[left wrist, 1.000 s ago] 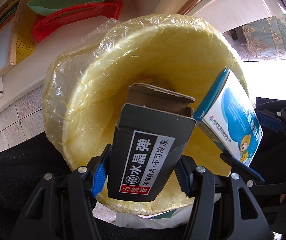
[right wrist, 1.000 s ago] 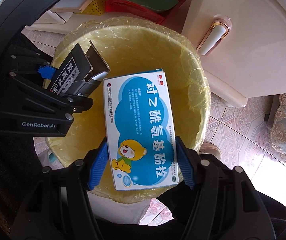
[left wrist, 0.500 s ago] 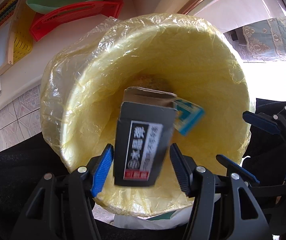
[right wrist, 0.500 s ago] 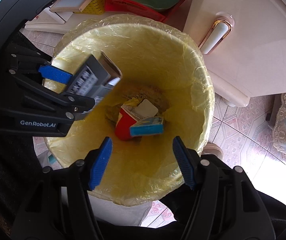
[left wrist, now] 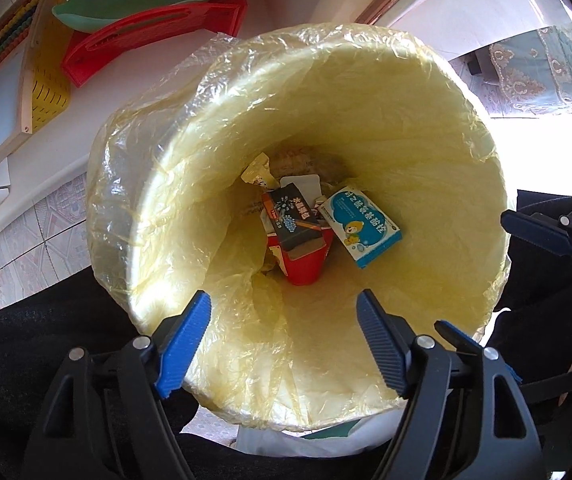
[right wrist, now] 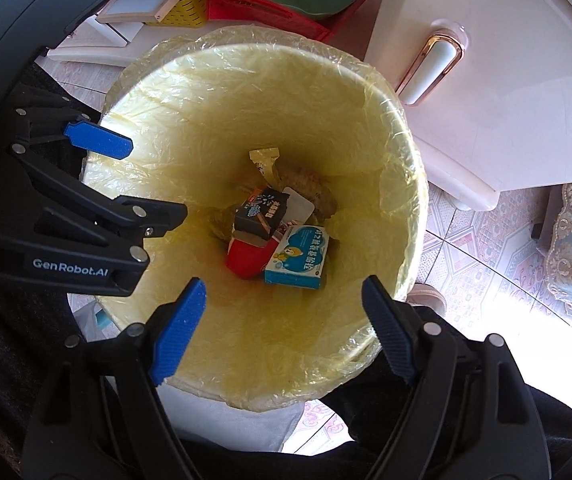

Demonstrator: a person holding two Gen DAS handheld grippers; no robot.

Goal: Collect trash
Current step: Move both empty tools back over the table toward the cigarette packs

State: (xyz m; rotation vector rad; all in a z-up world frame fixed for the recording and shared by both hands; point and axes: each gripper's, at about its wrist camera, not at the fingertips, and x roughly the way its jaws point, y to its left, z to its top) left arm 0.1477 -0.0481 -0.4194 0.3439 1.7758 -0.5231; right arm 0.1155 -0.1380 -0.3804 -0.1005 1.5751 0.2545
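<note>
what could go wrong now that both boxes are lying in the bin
1. The clear liner is bunched loosely over the bin's rim; more trash may drag it down inside.
2. Both tongs, left and right, hang open right over the rim with their jaws opening, so a careless pull back might snag the liner.
3. The black box rests tilted on the red cup, so it may shift when more lands.
</note>
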